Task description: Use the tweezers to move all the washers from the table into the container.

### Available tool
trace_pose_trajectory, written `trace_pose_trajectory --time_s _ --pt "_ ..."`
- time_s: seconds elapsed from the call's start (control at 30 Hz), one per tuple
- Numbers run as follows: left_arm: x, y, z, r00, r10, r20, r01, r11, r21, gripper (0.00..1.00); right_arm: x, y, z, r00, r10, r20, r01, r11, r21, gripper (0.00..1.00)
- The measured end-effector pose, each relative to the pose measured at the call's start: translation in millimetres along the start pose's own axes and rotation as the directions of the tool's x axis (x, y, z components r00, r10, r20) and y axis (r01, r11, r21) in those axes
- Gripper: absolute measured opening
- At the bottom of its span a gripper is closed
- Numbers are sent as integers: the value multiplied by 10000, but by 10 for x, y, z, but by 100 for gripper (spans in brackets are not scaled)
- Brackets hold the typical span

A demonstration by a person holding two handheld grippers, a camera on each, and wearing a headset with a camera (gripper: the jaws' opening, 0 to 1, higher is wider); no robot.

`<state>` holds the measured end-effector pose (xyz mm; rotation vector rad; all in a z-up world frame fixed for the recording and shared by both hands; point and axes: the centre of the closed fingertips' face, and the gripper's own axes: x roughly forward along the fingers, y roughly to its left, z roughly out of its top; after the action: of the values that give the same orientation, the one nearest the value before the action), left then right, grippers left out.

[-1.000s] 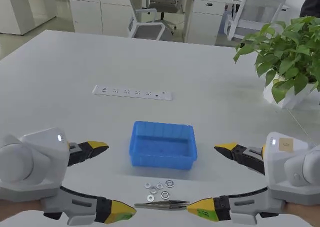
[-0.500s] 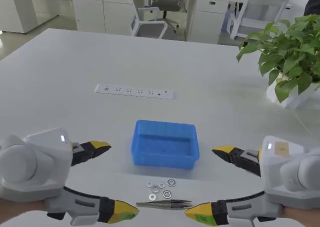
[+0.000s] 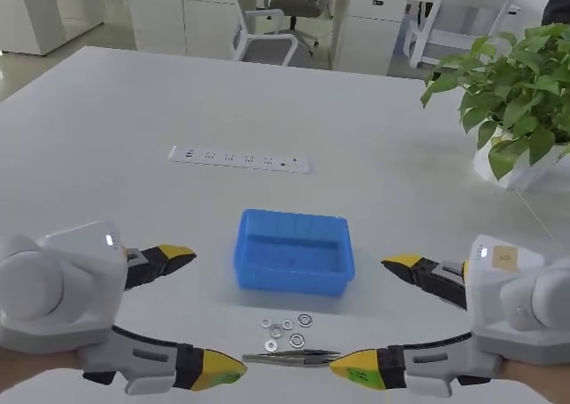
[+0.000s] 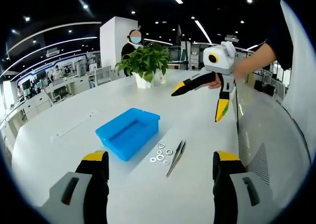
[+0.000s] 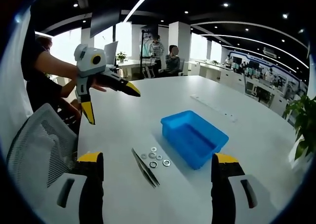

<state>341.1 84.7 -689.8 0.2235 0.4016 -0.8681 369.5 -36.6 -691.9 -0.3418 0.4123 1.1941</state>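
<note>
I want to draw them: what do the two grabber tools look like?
The left gripper and right gripper match: rounded white bodies, grey arms, black jaws with yellow tips. The right one carries a tan label. The person's sleeve is dark.

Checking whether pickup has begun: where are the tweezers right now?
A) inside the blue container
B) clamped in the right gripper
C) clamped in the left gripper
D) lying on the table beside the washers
D: the tweezers lie flat on the table beside the washers, between the open left gripper and right gripper, touched by neither.
</note>
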Motion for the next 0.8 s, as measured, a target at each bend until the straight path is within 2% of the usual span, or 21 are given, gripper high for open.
trace_pose_trajectory --time_s 0.4,0.57,0.8 --pt "-3 -18 -95 9997 -31 -245 34 9999 117 92 16 36 -79 9995 115 -282 -115 9999 31 90" --pt "1 8 -103 9999 149 -79 -152 9995 -267 92 27 45 -115 9995 132 -270 -129 9998 120 90" --pt "67 -41 -133 9998 56 -180 -61 9995 -297 91 23 33 -153 9995 121 -286 -114 9996 260 90"
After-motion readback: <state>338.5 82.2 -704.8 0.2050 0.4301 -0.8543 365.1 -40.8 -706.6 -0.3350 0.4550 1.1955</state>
